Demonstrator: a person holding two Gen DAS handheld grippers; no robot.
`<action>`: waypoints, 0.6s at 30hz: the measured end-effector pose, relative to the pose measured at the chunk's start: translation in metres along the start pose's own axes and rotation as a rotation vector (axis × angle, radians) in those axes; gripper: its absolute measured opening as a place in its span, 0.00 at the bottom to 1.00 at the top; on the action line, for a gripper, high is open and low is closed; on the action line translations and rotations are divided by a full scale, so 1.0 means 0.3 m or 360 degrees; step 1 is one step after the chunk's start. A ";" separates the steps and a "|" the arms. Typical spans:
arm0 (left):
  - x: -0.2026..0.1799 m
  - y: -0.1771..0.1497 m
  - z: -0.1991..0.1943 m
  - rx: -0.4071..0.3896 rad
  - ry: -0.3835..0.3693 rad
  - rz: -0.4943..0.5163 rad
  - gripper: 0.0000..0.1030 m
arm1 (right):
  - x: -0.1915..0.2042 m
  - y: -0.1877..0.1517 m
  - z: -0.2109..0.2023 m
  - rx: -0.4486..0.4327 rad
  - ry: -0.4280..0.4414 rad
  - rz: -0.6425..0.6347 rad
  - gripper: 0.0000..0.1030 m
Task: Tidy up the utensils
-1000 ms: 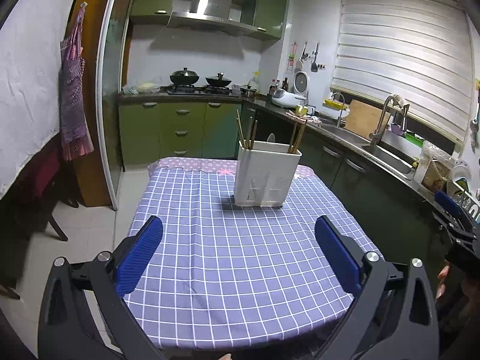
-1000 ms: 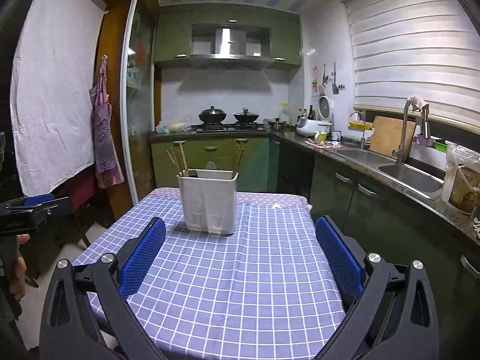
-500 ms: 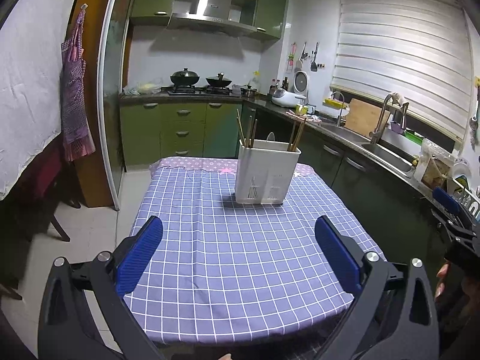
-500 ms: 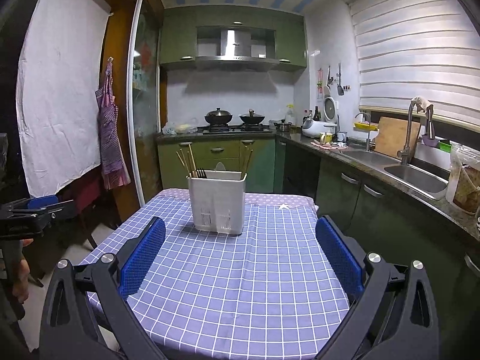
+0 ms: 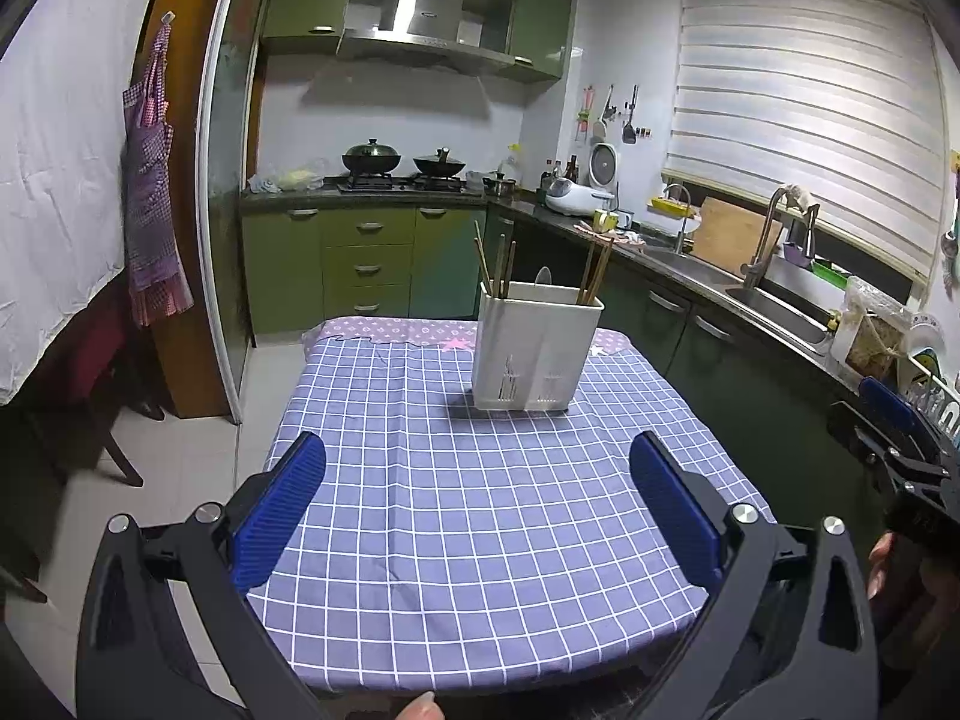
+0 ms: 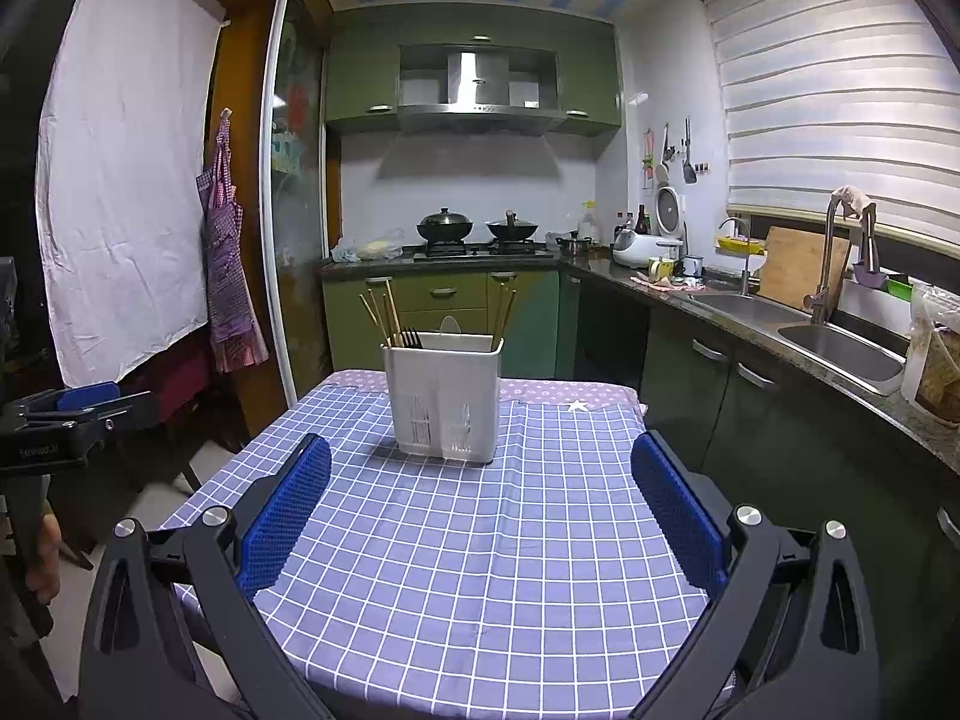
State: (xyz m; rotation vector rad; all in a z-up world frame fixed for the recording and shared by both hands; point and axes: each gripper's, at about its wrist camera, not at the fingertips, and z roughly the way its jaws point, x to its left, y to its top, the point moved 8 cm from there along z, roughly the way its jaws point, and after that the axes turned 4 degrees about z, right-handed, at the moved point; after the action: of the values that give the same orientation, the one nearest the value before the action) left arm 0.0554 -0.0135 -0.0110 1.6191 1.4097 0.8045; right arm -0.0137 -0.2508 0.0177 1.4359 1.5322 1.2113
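Right now I have both grippers held wide apart over the near edge of the table, and neither one carries anything. My left gripper (image 5: 477,486) has its blue pads (image 5: 281,513) spread well clear of each other, with only the purple checked tablecloth (image 5: 480,516) showing between them. My right gripper (image 6: 480,486) is the same — jaws wide, nothing between the pads (image 6: 675,510) but cloth.

The white utensil holder (image 5: 537,351) stands upright toward the far end of the table, well apart from both grippers. From my left camera it sits a little right of centre; from my right camera it sits a little left of centre (image 6: 444,399). Wooden chopsticks (image 5: 495,267) lean out of its left compartment and another bunch (image 5: 594,273) out of the right end. Through the right camera I can also make out a dark fork head (image 6: 411,337) beside the left chopsticks and a pale spoon bowl (image 6: 449,324) near the middle — which compartment each of those sits in, I cannot tell.

At the left edge of the right view I see my other gripper's black frame (image 6: 66,426) held off the table's side, and a hand (image 6: 45,558) below it. Beyond the table runs a green kitchen counter with a steel sink (image 6: 840,354) on the right.
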 end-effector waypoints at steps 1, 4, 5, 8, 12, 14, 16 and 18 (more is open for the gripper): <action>0.001 0.000 0.000 0.0001 0.0005 0.0001 0.94 | 0.000 0.000 0.000 0.0000 0.0000 0.0000 0.96; -0.001 0.001 0.000 0.0001 0.0006 0.0005 0.94 | 0.002 0.000 0.000 -0.0001 0.0001 0.0000 0.96; -0.002 0.001 0.001 0.0003 0.0006 0.0007 0.94 | 0.002 0.001 0.000 -0.0002 0.0000 0.0000 0.96; -0.006 0.004 0.001 0.0002 0.0007 0.0016 0.94 | 0.002 0.001 -0.001 -0.0004 0.0000 0.0000 0.96; -0.008 0.006 0.001 0.0000 0.0007 0.0017 0.94 | 0.003 0.002 0.005 -0.0003 0.0001 0.0000 0.96; -0.008 0.005 0.001 0.0001 0.0007 0.0019 0.94 | 0.004 0.002 0.005 -0.0003 0.0003 0.0002 0.96; -0.006 0.004 0.000 0.0001 0.0010 0.0019 0.94 | 0.004 0.002 0.003 -0.0005 0.0000 0.0001 0.96; -0.006 0.004 0.001 0.0000 0.0008 0.0019 0.94 | 0.004 0.001 0.003 -0.0005 0.0002 0.0002 0.96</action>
State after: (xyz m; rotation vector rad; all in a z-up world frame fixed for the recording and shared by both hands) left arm 0.0559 -0.0153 -0.0100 1.6281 1.4050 0.8158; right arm -0.0128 -0.2496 0.0179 1.4347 1.5299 1.2148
